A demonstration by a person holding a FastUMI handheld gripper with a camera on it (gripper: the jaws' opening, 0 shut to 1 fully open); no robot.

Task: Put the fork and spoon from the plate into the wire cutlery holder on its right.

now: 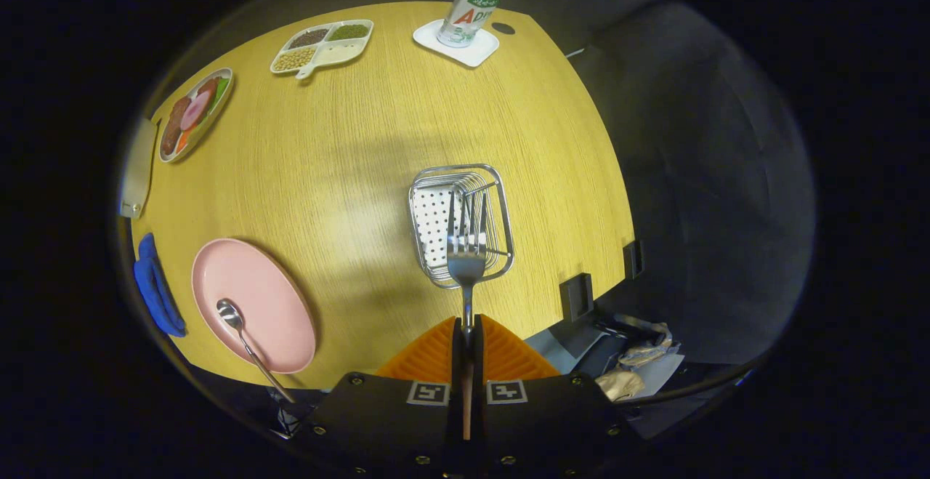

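My gripper [467, 330] is shut on the handle of a metal fork [466, 261], whose tines point forward over the wire cutlery holder [429, 181]. The holder is a silver wire basket with a perforated bottom, standing on the wooden table just ahead of the fingers. To the left of the fingers lies a pink oval plate [269, 297]. A metal spoon [243, 341] rests on it, bowl on the plate and handle reaching over the plate's near rim.
A white bottle [472, 10] stands on a white coaster [465, 49] at the table's far side. A divided tray of grains [323, 46] and an oval dish of food [195, 112] lie far left. A blue cloth [156, 286] lies beside the plate. The table edge [617, 195] drops off to the right.
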